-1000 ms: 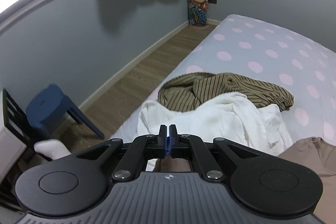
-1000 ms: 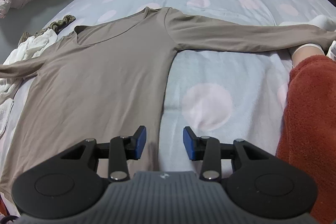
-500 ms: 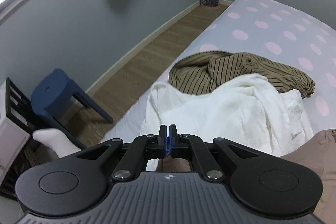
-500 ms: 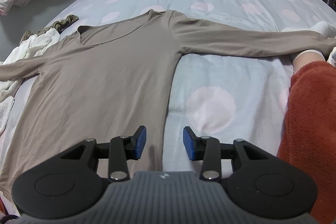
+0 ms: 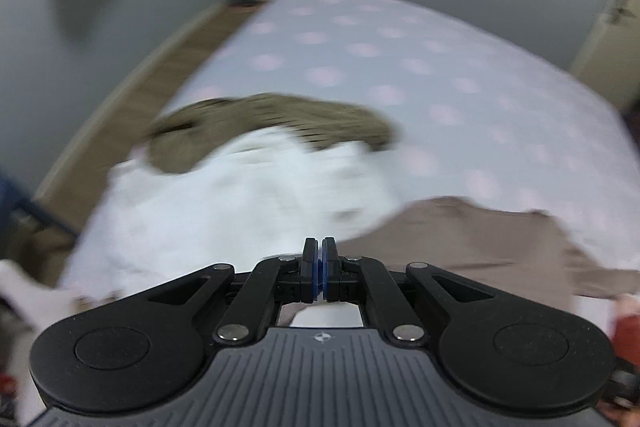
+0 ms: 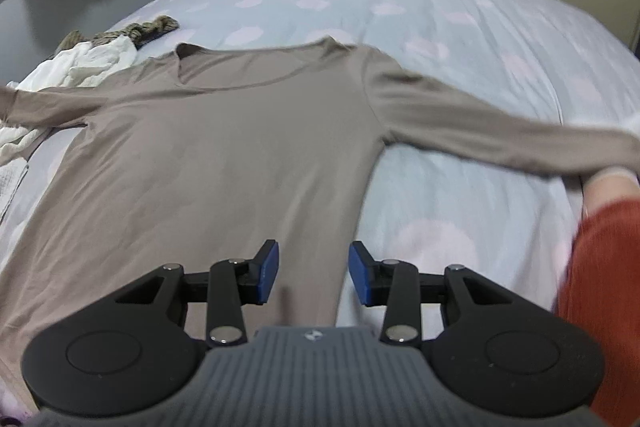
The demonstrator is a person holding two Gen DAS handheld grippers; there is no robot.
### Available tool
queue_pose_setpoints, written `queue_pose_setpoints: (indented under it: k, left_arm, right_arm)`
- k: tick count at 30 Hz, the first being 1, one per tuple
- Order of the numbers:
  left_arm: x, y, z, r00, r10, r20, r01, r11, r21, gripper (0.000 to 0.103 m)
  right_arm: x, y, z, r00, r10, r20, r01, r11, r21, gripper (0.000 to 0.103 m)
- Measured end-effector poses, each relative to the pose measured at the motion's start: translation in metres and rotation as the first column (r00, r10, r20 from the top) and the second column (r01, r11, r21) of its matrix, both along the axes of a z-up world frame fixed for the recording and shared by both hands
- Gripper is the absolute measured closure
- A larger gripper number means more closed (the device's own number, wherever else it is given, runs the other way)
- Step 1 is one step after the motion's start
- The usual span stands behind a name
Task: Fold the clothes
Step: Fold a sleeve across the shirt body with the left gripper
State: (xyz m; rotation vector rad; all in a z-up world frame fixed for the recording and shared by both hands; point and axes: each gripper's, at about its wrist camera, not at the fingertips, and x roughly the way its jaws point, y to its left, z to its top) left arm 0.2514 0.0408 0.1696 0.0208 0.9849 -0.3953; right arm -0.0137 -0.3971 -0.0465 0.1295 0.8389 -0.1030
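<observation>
Taupe long-sleeved knit top [image 6: 224, 147] lies flat on the pale blue pink-dotted bedsheet [image 6: 460, 27], V-neck toward top of frame, hem toward the camera; sleeves spread left and right across the frame. Right claw [image 6: 314, 273] wide open, holding nothing, poised over the top's right side seam near the hem. Left claw [image 5: 319, 269] closed; cannot tell whether fabric is pinched, view blurred. Crumpled white garment [image 5: 240, 195] and brown striped garment [image 5: 272, 123] heaped mid-left.
</observation>
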Motion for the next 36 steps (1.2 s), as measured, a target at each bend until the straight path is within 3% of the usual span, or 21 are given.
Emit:
queue_pose_setpoints:
  k: [5,10,16,22,29,30,32,36]
  left_arm:
    - [-0.013,-0.083,0.021,0.985,-0.172,0.028,0.174,0.978,-0.114,0.103]
    - [-0.028,-0.171,0.017,0.936,-0.351,0.028,0.35,0.919,-0.18,0.103]
    - [-0.04,-0.272,-0.029,0.861,-0.507,-0.042,0.489,0.847,-0.207,0.103]
    - [-0.042,-0.333,-0.084,0.806,-0.577,-0.13,0.541,0.808,-0.232,0.103]
    - [-0.026,-0.375,-0.145,0.777,-0.598,-0.194,0.535,0.791,-0.296,0.102]
    - [-0.024,-0.377,-0.151,0.773,-0.601,-0.204,0.533,0.79,-0.304,0.097]
    - [-0.022,-0.378,-0.161,0.775,-0.592,-0.221,0.527,0.798,-0.291,0.088]
    - [-0.017,-0.363,-0.169,0.786,-0.574,-0.23,0.518,0.814,-0.261,0.088]
  right_arm:
    - [-0.003,0.001,-0.002,0.999,0.013,0.044,-0.011,0.999,-0.042,0.061]
    - [-0.008,-0.008,-0.006,0.998,-0.016,0.061,0.018,0.999,-0.028,0.061]
    - [-0.008,-0.018,-0.009,0.996,-0.047,0.076,0.047,0.999,0.005,0.061]
    - [-0.007,-0.018,-0.013,0.996,-0.044,0.074,0.043,0.999,0.008,0.061]
    - [-0.002,-0.017,-0.02,0.998,-0.035,0.051,0.034,0.999,0.018,0.061]
    - [-0.001,-0.015,-0.021,0.998,-0.031,0.048,0.03,0.999,0.016,0.061]
    - [0.001,-0.013,-0.022,0.999,-0.022,0.043,0.022,1.0,0.012,0.061]
    - [0.002,-0.01,-0.02,0.998,-0.008,0.056,0.008,1.0,0.002,0.061]
